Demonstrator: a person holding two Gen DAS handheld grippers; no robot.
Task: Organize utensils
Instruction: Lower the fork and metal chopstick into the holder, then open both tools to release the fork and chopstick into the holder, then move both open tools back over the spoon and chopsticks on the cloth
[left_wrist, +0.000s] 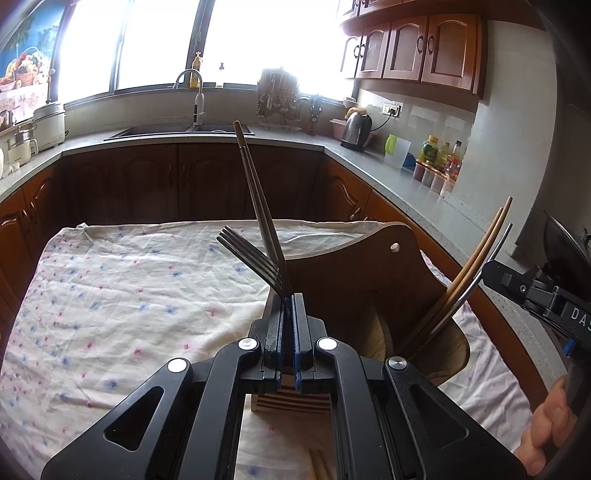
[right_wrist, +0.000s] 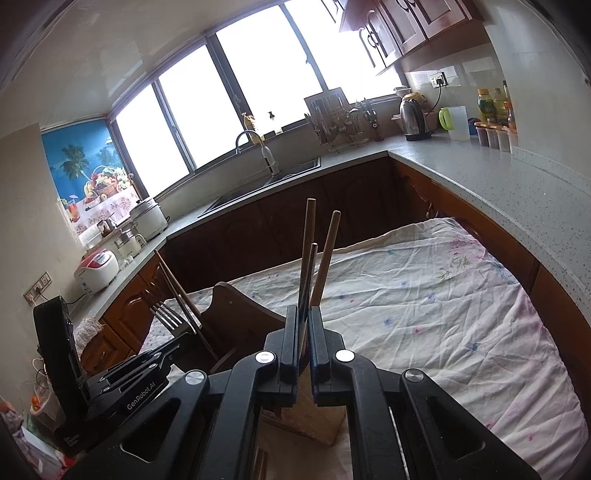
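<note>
My left gripper (left_wrist: 291, 300) is shut on a metal fork (left_wrist: 251, 260), tines pointing up and left, over the left compartment of a wooden utensil holder (left_wrist: 354, 280). Two dark chopsticks (left_wrist: 255, 195) stand in that compartment. My right gripper (right_wrist: 303, 311) is shut on a thin dark metal utensil handle (right_wrist: 309, 273) over the holder's right compartment (right_wrist: 314, 417), between two wooden chopsticks (right_wrist: 327, 254). In the left wrist view these lean right with the metal handle (left_wrist: 476, 273). The left gripper and fork (right_wrist: 166, 314) also show in the right wrist view.
The holder stands on a table under a floral cloth (left_wrist: 129, 295). More chopsticks (left_wrist: 321, 465) lie on the cloth near the front edge. Grey countertops (right_wrist: 498, 173) with a sink (left_wrist: 177, 131), kettle (left_wrist: 356, 131) and bottles wrap around behind.
</note>
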